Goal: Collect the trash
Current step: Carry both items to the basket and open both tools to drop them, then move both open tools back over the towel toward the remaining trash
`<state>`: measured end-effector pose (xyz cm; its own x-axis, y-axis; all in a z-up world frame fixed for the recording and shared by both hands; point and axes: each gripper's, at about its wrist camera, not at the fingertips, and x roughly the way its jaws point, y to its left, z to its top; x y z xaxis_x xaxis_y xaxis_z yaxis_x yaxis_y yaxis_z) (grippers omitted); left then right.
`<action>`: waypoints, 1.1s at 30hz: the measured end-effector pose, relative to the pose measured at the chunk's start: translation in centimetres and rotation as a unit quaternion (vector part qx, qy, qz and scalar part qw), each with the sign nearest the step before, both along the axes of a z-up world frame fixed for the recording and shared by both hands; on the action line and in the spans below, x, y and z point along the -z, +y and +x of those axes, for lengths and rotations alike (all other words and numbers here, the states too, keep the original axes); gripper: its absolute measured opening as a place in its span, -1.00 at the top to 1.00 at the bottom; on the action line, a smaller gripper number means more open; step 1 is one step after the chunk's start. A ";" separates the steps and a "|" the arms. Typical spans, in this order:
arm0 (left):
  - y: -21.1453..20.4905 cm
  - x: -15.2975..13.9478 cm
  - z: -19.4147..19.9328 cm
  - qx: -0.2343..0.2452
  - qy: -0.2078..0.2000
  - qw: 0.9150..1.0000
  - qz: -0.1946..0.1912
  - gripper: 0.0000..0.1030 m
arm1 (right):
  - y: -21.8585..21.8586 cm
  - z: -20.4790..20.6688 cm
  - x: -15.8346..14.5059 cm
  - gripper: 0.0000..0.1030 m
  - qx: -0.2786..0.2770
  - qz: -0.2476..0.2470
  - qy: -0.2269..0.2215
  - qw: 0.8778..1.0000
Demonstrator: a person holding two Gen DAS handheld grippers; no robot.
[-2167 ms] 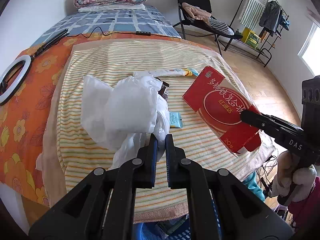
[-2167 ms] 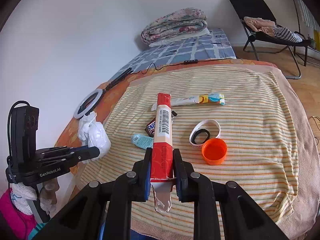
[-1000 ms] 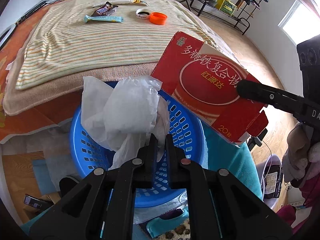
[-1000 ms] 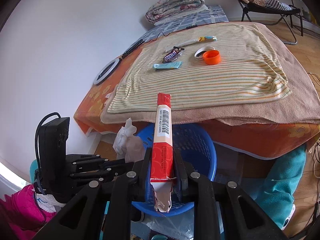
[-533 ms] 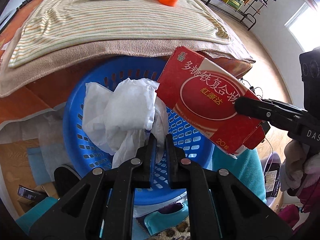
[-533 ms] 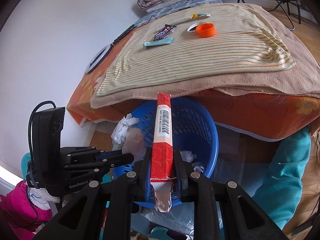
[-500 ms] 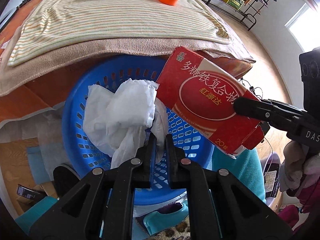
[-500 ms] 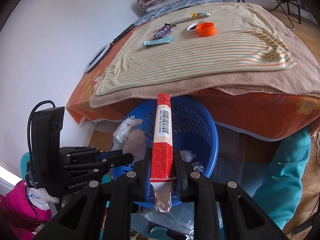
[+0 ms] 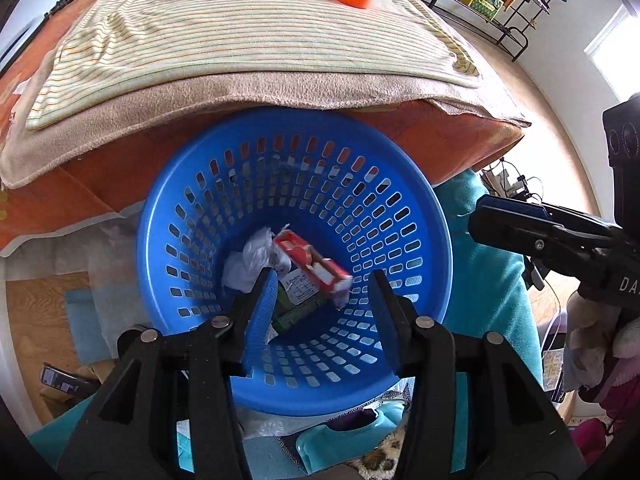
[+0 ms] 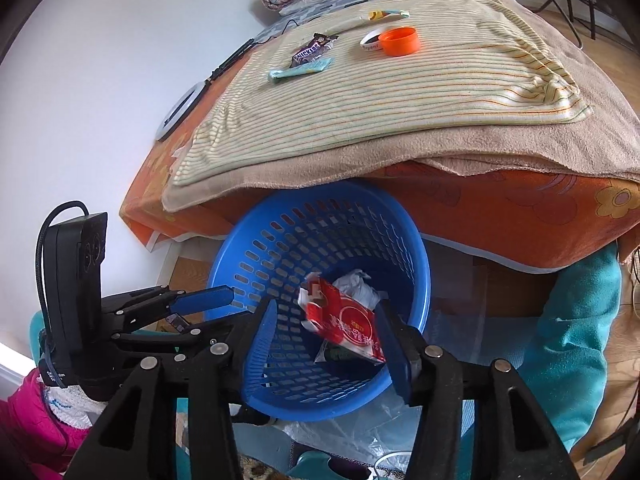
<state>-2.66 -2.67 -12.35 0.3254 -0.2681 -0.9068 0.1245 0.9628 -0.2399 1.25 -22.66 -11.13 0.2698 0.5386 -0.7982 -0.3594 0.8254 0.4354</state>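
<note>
Both tools hang over the blue laundry basket (image 9: 404,184), which stands on the floor at the foot of the bed (image 9: 460,136). The left tool (image 9: 322,280) fills the bottom of the left wrist view with its jaws spread wide and nothing between them; the right tool (image 10: 324,316) is likewise wide open and empty, low in the right wrist view. Each also shows in the other's camera, the left one at the left edge of the right wrist view, the right one at the right edge of the left wrist view.

The red carton (image 9: 312,266) lies tilted inside the basket, below the open jaws and clear of both; in the left wrist view it sits in the gap between the fingers, slightly blurred. Touching its upper left side is the crumpled white tissue (image 9: 252,256), also in the basket, beside other scraps at the bottom.

On the striped sheet (image 10: 400,92) in the upper part of the frames lie a Snickers wrapper (image 10: 314,50), a light blue sachet (image 10: 300,70), an orange cap (image 10: 400,41) touching a white ring (image 10: 370,40), and a tube (image 10: 380,15) farther back.
</note>
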 end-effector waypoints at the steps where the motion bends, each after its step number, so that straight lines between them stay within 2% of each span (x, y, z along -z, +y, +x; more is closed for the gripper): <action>1: 0.0 0.1 0.0 -0.001 0.001 1.000 0.000 0.02 | 0.0 0.0 0.0 -0.15 0.001 -0.002 -0.002 1.000; 3: -0.1 0.2 0.0 -0.001 0.001 1.000 0.004 0.00 | 0.0 0.0 -0.1 -0.23 0.002 -0.005 -0.005 1.000; 5: -0.2 0.2 0.1 -0.002 0.001 1.000 0.007 -0.04 | 0.0 0.0 -0.2 -0.42 0.005 -0.010 -0.008 1.000; 7: 0.0 0.1 0.0 -0.007 -0.002 1.000 0.010 -0.19 | 0.0 0.0 -0.3 -0.45 0.005 -0.013 -0.009 1.000; 9: 0.2 -0.1 0.1 -0.010 -0.005 1.000 0.010 -0.21 | 0.2 0.1 -0.3 -0.48 0.005 -0.018 -0.010 1.000; 11: 0.4 -0.2 0.1 -0.014 -0.007 1.000 0.012 -0.21 | 0.2 0.1 -0.4 -0.65 0.006 -0.025 -0.013 1.000; 17: 0.9 -0.3 0.2 -0.027 -0.008 1.000 0.010 -0.27 | 0.2 0.3 -0.5 -0.79 0.011 -0.047 -0.017 0.999; 33: 2.0 -2.3 1.5 -0.048 -0.015 0.999 -0.006 -0.29 | 0.4 1.2 -1.3 -0.81 0.024 -0.092 -0.033 0.995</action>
